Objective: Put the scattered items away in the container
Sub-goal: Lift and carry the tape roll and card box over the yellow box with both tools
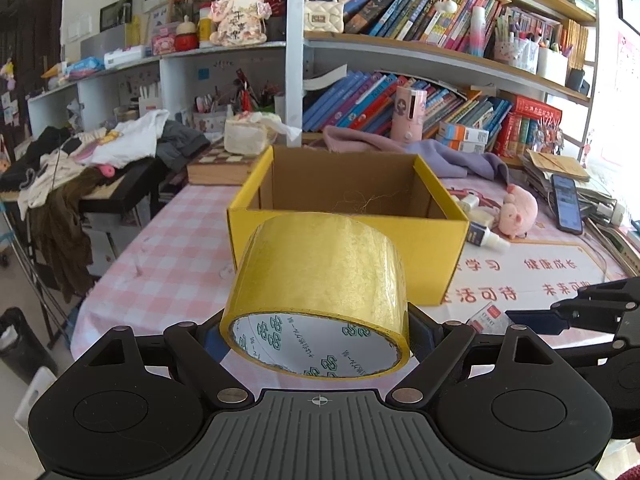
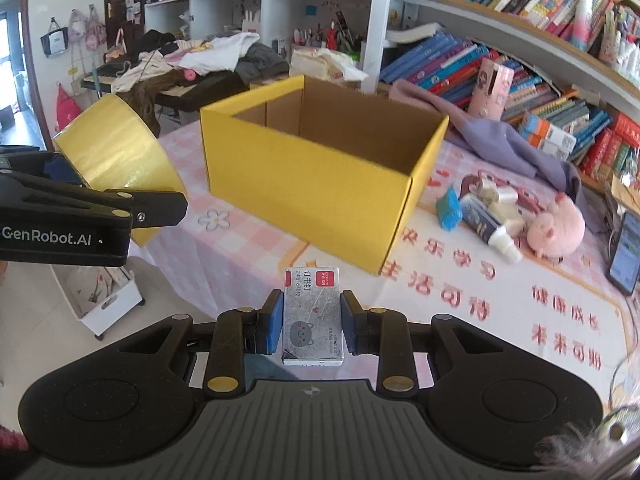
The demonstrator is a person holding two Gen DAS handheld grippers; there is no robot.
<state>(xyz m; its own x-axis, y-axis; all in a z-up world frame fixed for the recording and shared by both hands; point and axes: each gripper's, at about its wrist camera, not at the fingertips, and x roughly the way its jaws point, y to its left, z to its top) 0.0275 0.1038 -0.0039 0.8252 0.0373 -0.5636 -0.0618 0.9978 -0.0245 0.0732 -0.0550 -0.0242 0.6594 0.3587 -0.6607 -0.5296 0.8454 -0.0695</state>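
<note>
Far left, left gripper [image 1: 316,334]: fingers spread wide, pads pressed against both flanks of a fat roll of yellow tape [image 1: 320,292], roll lifted off the pink checked tablecloth [image 1: 160,240] and hanging just in front of the yellow cardboard box [image 1: 348,232]. Box itself: open-topped, brown inside, apparently empty but for a wisp of thread, standing mid-table. Next rightward, right gripper [image 2: 311,322]: blue pads [image 2: 275,322] drawn close together, pinching a small grey staple box [image 2: 312,316] by its long sides, red label at the far end, held above the cloth short of the box's near corner. Beyond that, right of the box and still on the table: a blue packet [image 2: 448,204], a dark tube with a white cap [image 2: 486,224], a pink plush pig [image 2: 556,230], and a phone [image 2: 626,258] at the edge.
</note>
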